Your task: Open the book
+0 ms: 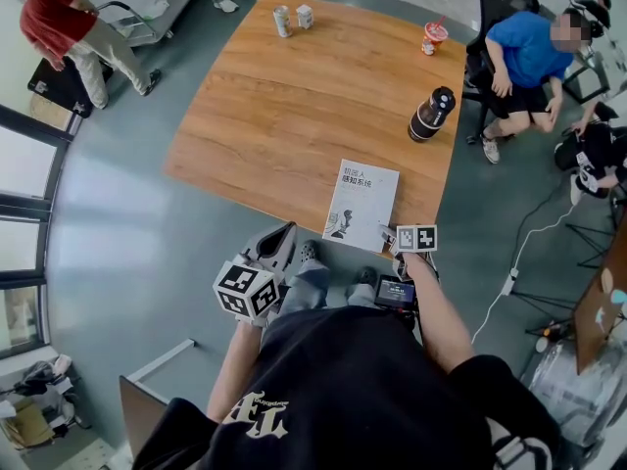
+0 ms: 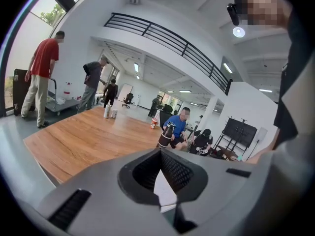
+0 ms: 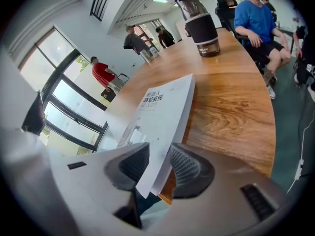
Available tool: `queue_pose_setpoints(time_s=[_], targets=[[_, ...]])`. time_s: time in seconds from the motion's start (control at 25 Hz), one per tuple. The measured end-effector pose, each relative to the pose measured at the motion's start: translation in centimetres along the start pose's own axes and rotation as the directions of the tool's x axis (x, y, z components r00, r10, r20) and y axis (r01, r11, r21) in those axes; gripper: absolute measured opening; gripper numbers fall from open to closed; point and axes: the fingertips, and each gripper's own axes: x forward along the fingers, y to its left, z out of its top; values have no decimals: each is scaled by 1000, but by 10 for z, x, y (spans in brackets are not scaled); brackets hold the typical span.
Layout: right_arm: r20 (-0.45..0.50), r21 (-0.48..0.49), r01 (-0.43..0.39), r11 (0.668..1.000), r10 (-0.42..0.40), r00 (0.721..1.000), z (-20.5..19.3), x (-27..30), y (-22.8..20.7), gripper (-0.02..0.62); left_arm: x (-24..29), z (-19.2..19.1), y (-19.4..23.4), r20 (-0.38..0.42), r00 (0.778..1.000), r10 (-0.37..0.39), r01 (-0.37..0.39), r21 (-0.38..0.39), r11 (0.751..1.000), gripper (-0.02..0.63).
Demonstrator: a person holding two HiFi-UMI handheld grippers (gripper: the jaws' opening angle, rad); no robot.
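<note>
A white book [image 1: 361, 204] lies shut on the wooden table [image 1: 294, 96], and its near end reaches the table's front edge. My right gripper [image 1: 390, 239] is at the book's near right corner. In the right gripper view that corner of the book [image 3: 162, 107] sticks down between the two pads, with my right gripper [image 3: 158, 163] shut on it. My left gripper [image 1: 283, 237] hovers at the table's edge left of the book, apart from it. In the left gripper view the left gripper [image 2: 160, 152] has its tips together and holds nothing.
A dark flask [image 1: 431, 114] stands at the table's right side. Two cans [image 1: 292, 18] and a red cup [image 1: 433, 35] stand at the far end. One person in blue [image 1: 524, 57] sits by the right edge. Another in red [image 1: 69, 27] bends at the far left.
</note>
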Motion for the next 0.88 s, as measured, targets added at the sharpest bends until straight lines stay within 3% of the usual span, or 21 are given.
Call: queue_pose_setpoints(time_s=[0.32, 0.4, 0.56, 0.88], targets=[[39, -32, -10, 999, 11, 999, 9, -12, 14, 107, 7, -3, -1, -1, 1000, -10, 10, -8, 1000, 0], [30, -46, 20, 999, -18, 999, 9, -12, 10, 42, 8, -2, -1, -2, 1000, -12, 12, -7, 1000, 0], [15, 5, 33, 999, -33, 999, 5, -11, 3, 18, 9, -2, -2, -1, 1000, -14, 14, -8, 1000, 0], [53, -2, -75, 997, 75, 996, 19, -25, 36, -11, 17, -7, -5, -12, 999, -35, 35, -7, 999, 0]])
